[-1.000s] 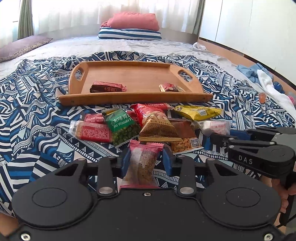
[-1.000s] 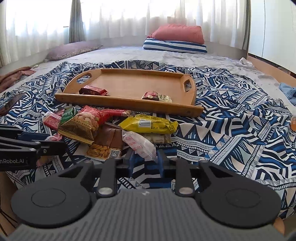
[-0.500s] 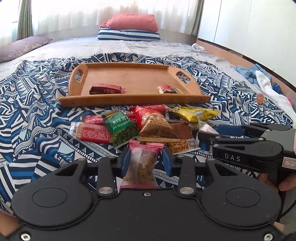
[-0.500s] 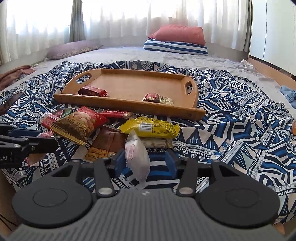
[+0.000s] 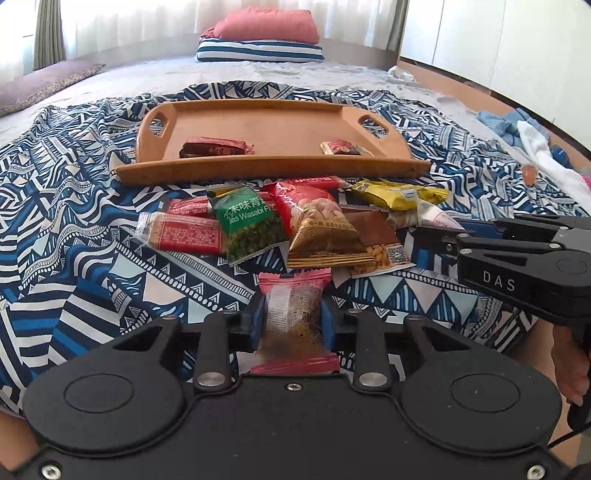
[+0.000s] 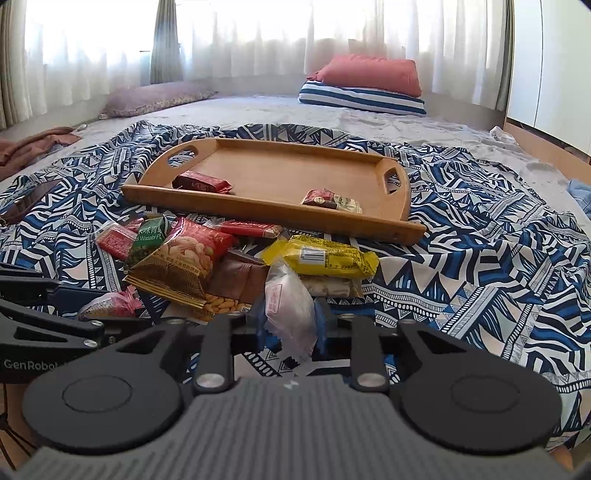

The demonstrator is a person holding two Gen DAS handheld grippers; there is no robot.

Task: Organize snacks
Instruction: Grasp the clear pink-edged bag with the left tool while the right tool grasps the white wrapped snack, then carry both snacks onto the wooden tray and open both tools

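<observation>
Across a wide bed (image 6: 280, 110) under sheer white curtains (image 6: 240, 37) lies a rumpled cloth (image 5: 74, 229) printed with blue, white and navy triangles and stripes. At the far end a coral pillow (image 5: 266, 26) sits on a striped one (image 5: 258, 50); a mauve cushion (image 6: 155, 98) rests to the left. On the cloth stands a smooth oval wooden tray (image 5: 273, 168) with cut-out handles, holding two small red wrapped snacks (image 5: 216, 147). Just in front of its rim sits a heap of crinkly, glossy snack packets (image 5: 280, 225): a green wasabi pea bag (image 5: 247, 225), a red-and-gold peanut bag (image 5: 317, 229), a yellow bar (image 6: 325, 256).

Nearest the camera, the left tool (image 5: 291, 319) is closing its blue pads on a pink-ended clear packet (image 5: 293, 314) of brownish grains, held upright between them. The right tool (image 6: 288, 325) is pressed onto a soft white packet (image 6: 290, 310) with red print, lifted at the heap's near edge.
</observation>
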